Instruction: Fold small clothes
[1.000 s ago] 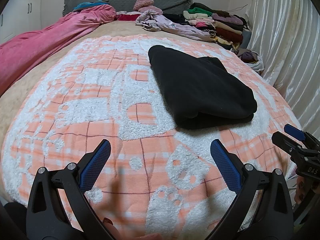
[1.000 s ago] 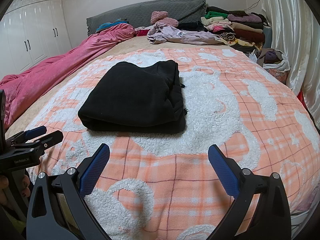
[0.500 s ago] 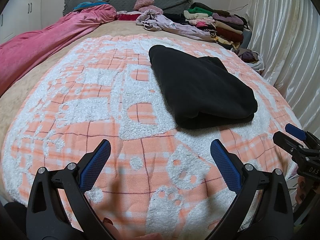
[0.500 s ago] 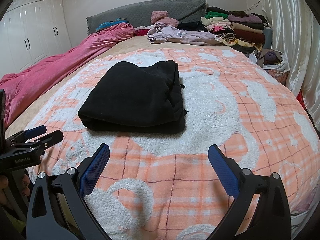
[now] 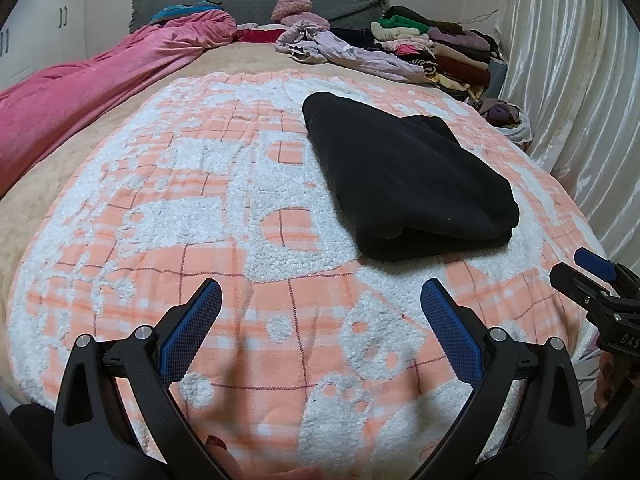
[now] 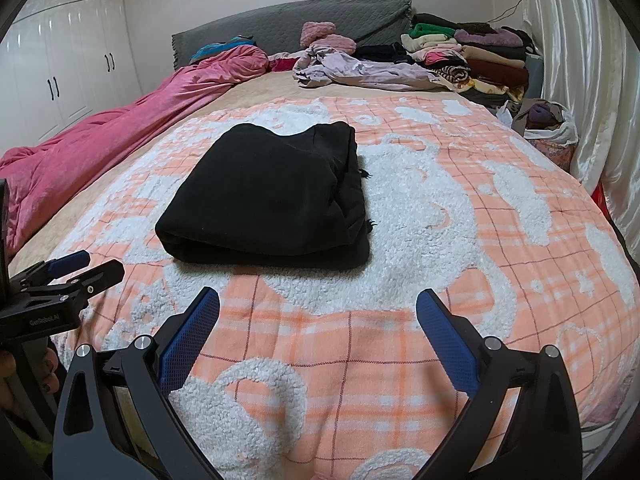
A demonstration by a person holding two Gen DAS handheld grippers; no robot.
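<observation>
Black garment (image 5: 408, 184): folded into a thick, flat bundle, it lies on the blanket ahead of both grippers, touching neither.
Left gripper (image 5: 320, 312): jaws spread wide and empty, low over the near edge of the bed; the garment sits ahead and to its right.
Right gripper (image 6: 318, 314): jaws likewise wide apart, holding nothing; the garment sits ahead and slightly to its left.
Blanket (image 6: 460, 240): orange-and-white check with fluffy white patterns, spread beneath both grippers.
Pink duvet (image 5: 80, 92): bunched far off to the left of the grippers.
Clothes pile (image 6: 468, 56): stacked garments well beyond the black one, ahead and right, by the grey headboard (image 6: 288, 24).
Curtain (image 5: 572, 80): pale, shiny, at the far right.
</observation>
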